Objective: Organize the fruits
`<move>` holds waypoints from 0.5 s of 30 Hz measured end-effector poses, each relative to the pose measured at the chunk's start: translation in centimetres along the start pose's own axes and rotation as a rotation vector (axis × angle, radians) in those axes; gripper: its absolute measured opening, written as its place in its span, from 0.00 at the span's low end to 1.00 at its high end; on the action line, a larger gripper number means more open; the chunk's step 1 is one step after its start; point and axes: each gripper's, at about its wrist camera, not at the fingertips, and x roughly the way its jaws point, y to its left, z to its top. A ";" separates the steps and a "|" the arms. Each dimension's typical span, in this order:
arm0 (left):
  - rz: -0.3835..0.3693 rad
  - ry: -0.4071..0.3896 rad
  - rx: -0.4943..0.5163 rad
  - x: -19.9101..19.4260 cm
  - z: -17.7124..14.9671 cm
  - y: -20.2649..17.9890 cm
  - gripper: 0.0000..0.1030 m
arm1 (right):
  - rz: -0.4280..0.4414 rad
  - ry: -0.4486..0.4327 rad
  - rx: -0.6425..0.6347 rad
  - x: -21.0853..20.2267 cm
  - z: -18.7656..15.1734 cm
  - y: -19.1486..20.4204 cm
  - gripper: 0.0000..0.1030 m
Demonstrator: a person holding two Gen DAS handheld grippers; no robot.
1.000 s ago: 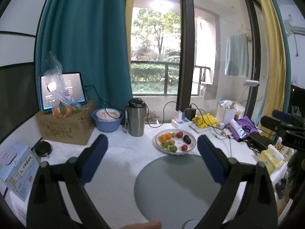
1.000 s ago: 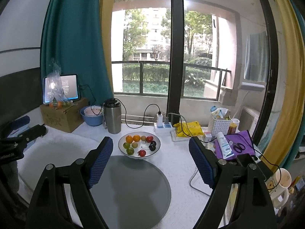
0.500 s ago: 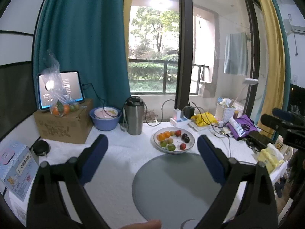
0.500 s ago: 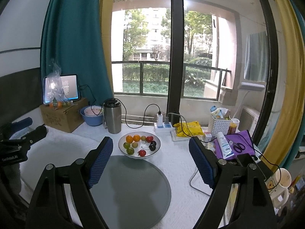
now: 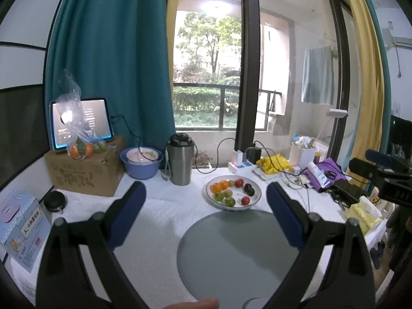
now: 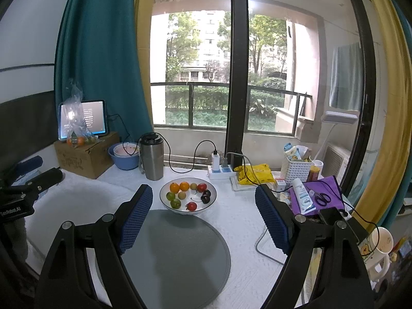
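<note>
A white bowl holds several small fruits: orange ones, green ones, red ones and dark plums. It stands on the white table just beyond a round grey mat. My left gripper is open and empty, held above the mat short of the bowl. My right gripper is open and empty, likewise short of the bowl.
A steel tumbler, a blue basin and a cardboard box with a bag of fruit and a tablet stand at the back left. Power strip, cables, yellow bag, basket and purple cloth crowd the right.
The left gripper has shifted slightly to the left and drawn back a little, so the bowl sits further right in its view. The right gripper has barely moved.
</note>
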 end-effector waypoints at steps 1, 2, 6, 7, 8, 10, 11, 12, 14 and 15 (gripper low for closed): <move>-0.001 -0.001 0.001 0.0 0.0 0.0 0.93 | 0.000 0.000 0.001 0.0 0.0 0.0 0.82; -0.001 -0.002 0.000 0.0 0.0 0.0 0.93 | 0.000 -0.001 0.001 0.0 0.0 0.0 0.82; -0.005 -0.006 0.001 0.0 0.1 0.0 0.93 | -0.001 -0.001 0.000 0.0 0.0 0.0 0.82; -0.006 -0.005 0.002 0.0 0.1 0.0 0.93 | 0.000 -0.001 0.001 0.0 0.0 0.0 0.82; -0.007 -0.005 0.003 0.0 0.1 0.0 0.93 | 0.000 0.000 0.001 0.0 0.0 0.0 0.82; -0.010 -0.005 0.004 0.1 0.1 -0.1 0.93 | 0.000 0.000 0.001 0.0 0.0 0.0 0.82; -0.010 -0.004 0.004 0.1 0.2 -0.1 0.93 | 0.001 0.000 0.001 0.0 0.0 0.0 0.82; -0.011 -0.005 0.005 0.0 0.1 -0.2 0.93 | 0.001 0.000 0.000 0.0 0.0 0.0 0.82; -0.011 -0.005 0.004 0.1 0.1 -0.2 0.93 | 0.000 0.000 0.001 0.0 0.0 0.0 0.82; -0.011 -0.005 0.004 0.1 0.2 -0.2 0.93 | 0.002 0.000 0.001 0.0 0.0 0.0 0.82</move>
